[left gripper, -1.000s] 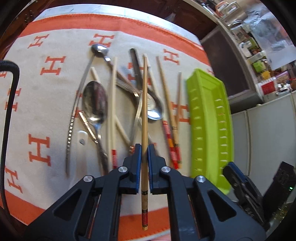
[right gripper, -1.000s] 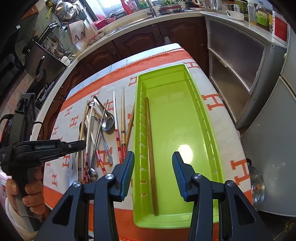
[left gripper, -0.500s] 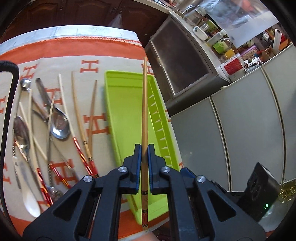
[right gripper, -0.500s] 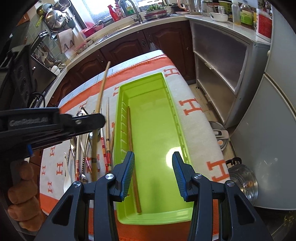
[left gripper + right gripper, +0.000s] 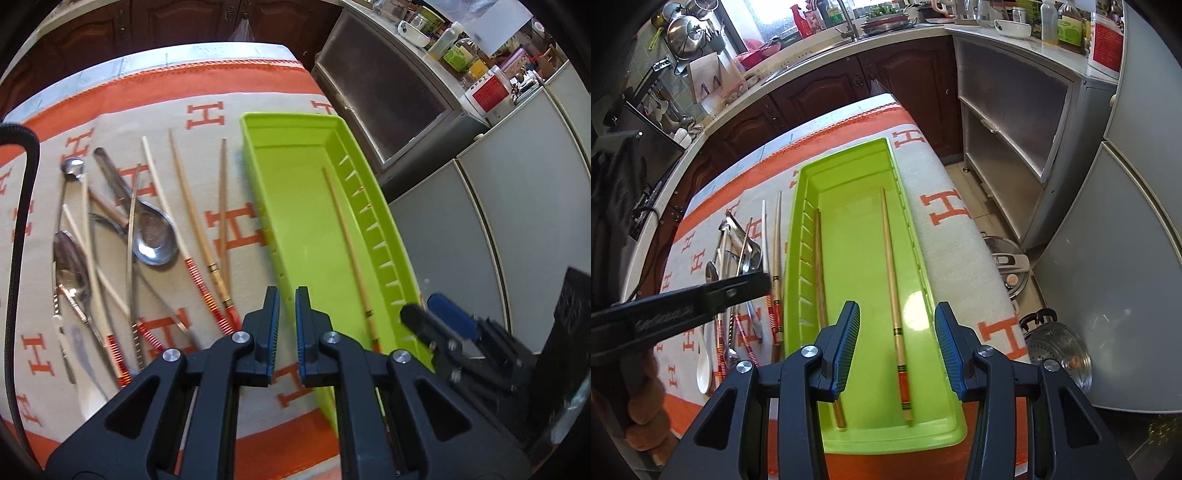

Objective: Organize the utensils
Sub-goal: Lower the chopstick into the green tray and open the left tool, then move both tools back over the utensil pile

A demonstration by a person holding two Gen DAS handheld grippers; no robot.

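Observation:
A lime green tray (image 5: pixel 846 155) lies on the orange and cream cloth, and it holds two chopsticks. One is pale with a red end (image 5: pixel 892 288) along the tray's right side, the other is darker (image 5: pixel 820 273) along the left wall. My right gripper (image 5: pixel 897 306) hovers open over the tray's near end, empty. My left gripper (image 5: pixel 287 291) hangs over the tray's (image 5: pixel 291 116) left rim near the pile. Its jaws are shut to a narrow slit with nothing between them. The pale chopstick (image 5: pixel 351 247) lies in the tray to its right. Spoons (image 5: pixel 151 236) and chopsticks (image 5: pixel 192 221) lie on the cloth.
A white spoon (image 5: pixel 703 365) lies at the pile's near end. A pressure cooker (image 5: pixel 1008 262) and a steel pot (image 5: pixel 1056 350) stand on the floor past the table's right edge. Grey cabinets stand further right. A hand (image 5: pixel 642 406) holds the left gripper.
The left gripper carried the pale chopstick from the pile to the tray. That chopstick now lies in the tray, and the gripper is empty and has shifted back left.

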